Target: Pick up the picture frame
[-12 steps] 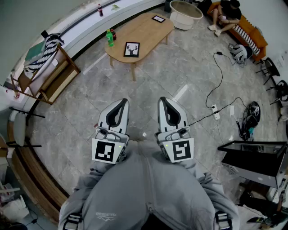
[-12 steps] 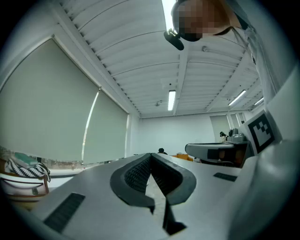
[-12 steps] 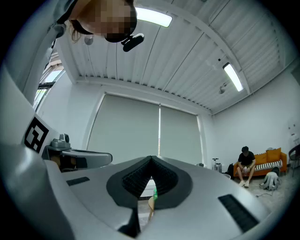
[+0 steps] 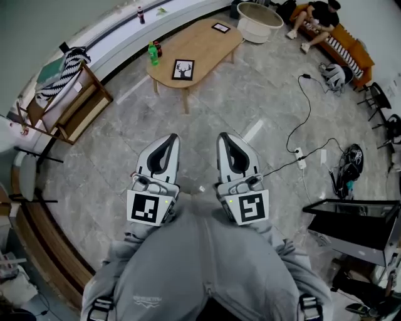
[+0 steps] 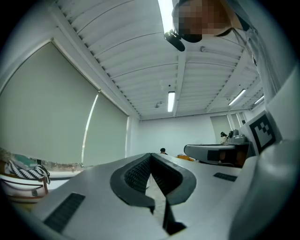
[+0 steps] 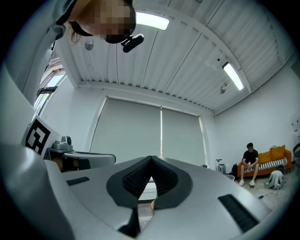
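A black picture frame [image 4: 183,69] with a white deer print lies flat on the near end of a low oval wooden table [image 4: 203,47] far ahead. A smaller dark frame [image 4: 220,27] lies at the table's far end. My left gripper [image 4: 171,140] and right gripper [image 4: 224,139] are held side by side close to my body, well short of the table, over the grey floor. Both are shut with nothing between the jaws. In the left gripper view the left gripper [image 5: 150,157] shows its dark pads meeting, as does the right gripper [image 6: 150,161] in its own view, both tilted toward the ceiling.
A green bottle [image 4: 152,53] stands on the table's left edge. A wooden chair [image 4: 69,103] with striped fabric is at left. A white tub [image 4: 258,19] and a seated person [image 4: 316,19] on an orange sofa are beyond. A cable and power strip [image 4: 299,157] cross the floor at right.
None of note: both grippers stay shut in nearly the same place; the view has shifted only slightly.
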